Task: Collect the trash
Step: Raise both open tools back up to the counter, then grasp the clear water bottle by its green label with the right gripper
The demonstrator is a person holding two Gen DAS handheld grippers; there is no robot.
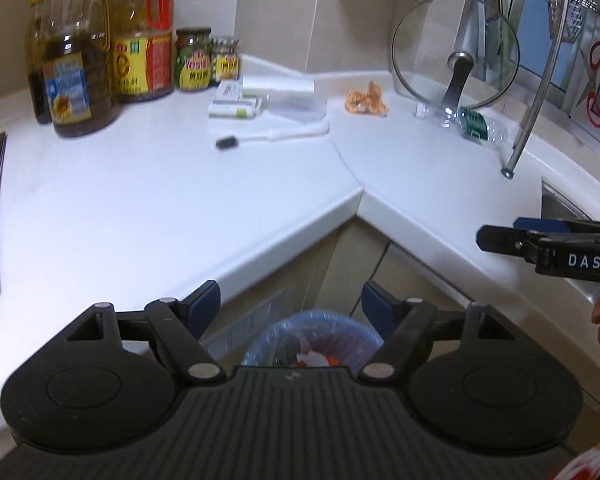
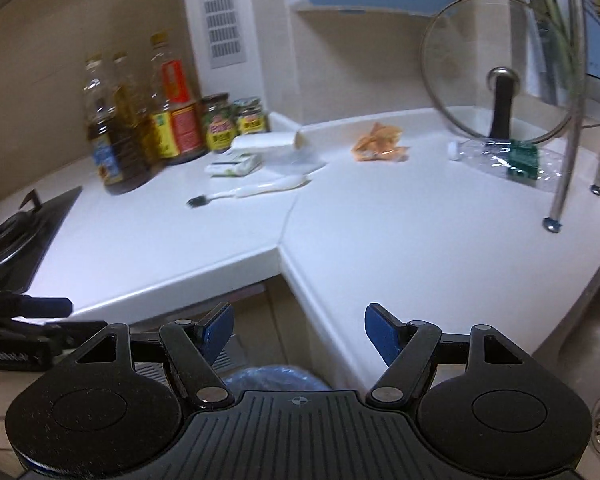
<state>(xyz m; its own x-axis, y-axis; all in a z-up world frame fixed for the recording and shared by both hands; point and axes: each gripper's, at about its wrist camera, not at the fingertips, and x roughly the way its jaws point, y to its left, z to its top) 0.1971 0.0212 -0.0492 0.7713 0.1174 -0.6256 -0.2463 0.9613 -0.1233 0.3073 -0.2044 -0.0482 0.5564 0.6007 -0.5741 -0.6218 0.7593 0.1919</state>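
Observation:
A crumpled orange wrapper [image 1: 366, 99] [image 2: 380, 143] lies at the back of the white corner counter [image 1: 172, 192] [image 2: 380, 240]. To its right an empty clear plastic bottle [image 1: 466, 122] [image 2: 508, 158] with a green label lies on its side. Below the counter's inner corner stands a bin lined with a blue bag [image 1: 314, 338] [image 2: 268, 376], with scraps inside. My left gripper [image 1: 292, 312] hangs open above the bin, nothing between its blue pads. My right gripper [image 2: 300, 332] is open and empty near the counter edge; it shows from the side [image 1: 500, 236] in the left wrist view.
Oil bottles [image 1: 80, 60] and jars [image 1: 194, 60] line the back left wall. A toothbrush [image 1: 276, 136], small boxes [image 1: 236, 104] and a clear container [image 1: 296, 102] lie mid-counter. A glass lid [image 1: 456, 52] leans at the right beside a metal rack leg [image 1: 528, 128]. A stove [image 2: 20, 240] sits left, a sink [image 2: 596, 360] right.

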